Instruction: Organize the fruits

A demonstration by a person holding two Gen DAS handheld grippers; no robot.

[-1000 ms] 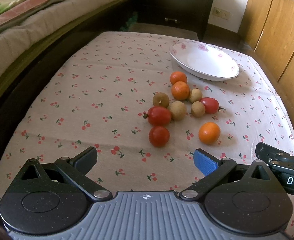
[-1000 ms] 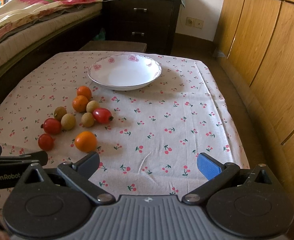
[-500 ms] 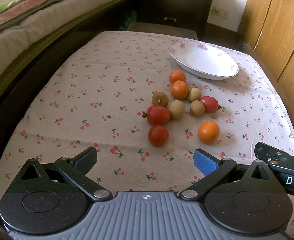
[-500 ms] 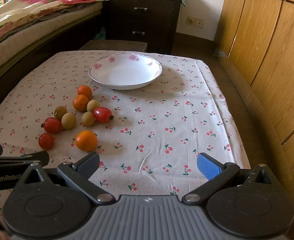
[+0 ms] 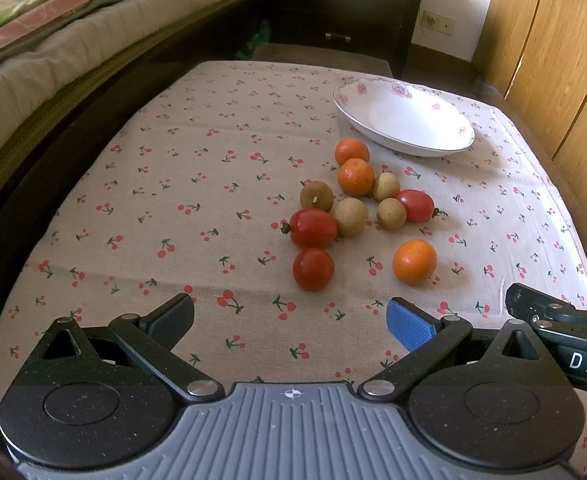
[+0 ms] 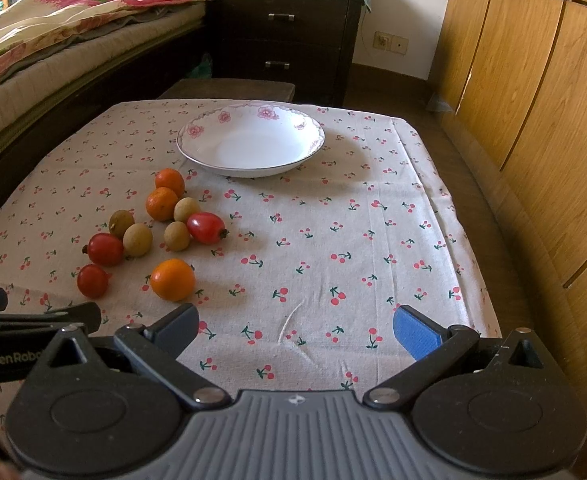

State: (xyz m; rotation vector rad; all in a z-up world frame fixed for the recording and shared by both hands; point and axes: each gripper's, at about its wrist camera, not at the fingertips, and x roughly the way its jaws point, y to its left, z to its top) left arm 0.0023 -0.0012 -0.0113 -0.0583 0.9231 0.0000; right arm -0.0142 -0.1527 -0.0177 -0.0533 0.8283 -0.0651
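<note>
A cluster of small fruits lies on the cherry-print tablecloth: three oranges, three red tomatoes and several brown longans. The nearest orange and the nearest tomato lie closest to the front. An empty white floral bowl stands behind the fruits. My left gripper is open and empty, just in front of the nearest tomato. My right gripper is open and empty, to the right of the nearest orange.
A bed runs along the left side. A dark nightstand stands behind the table. Wooden wardrobe doors line the right. The table's right edge drops to the floor.
Both grippers have drifted slightly back and up, so the fruits and the bowl sit a little farther away. Both stay open.
</note>
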